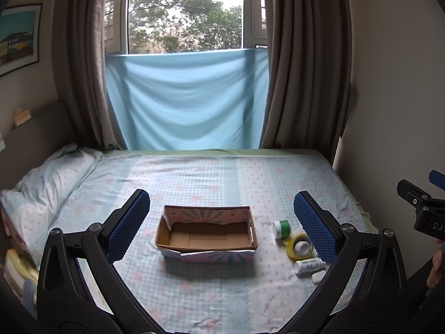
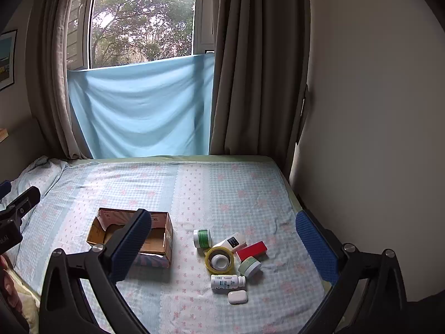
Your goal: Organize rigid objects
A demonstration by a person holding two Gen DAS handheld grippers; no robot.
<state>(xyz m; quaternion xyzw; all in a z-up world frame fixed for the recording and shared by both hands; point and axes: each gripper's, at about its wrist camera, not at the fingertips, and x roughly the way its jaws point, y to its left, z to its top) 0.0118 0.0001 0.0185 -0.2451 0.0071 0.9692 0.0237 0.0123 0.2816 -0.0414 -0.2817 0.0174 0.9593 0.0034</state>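
Holding both tools above the bed [image 2: 250,183], you are keeping the left gripper [image 1: 222,220] and the right gripper [image 2: 224,239] fully spread, pinching nothing. The open cardboard box [image 1: 207,235] is sitting at 12 o'clock of the left gripper; the small containers [image 2: 228,261] are lying in a cluster at 3 o'clock of the box.

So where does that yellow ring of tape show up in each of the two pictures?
Left wrist view: yellow tape ring low right, beside the right finger's blue pad.
Right wrist view: tape ring low centre, among the small containers.
Shared landmark: open cardboard box, left of it in both.
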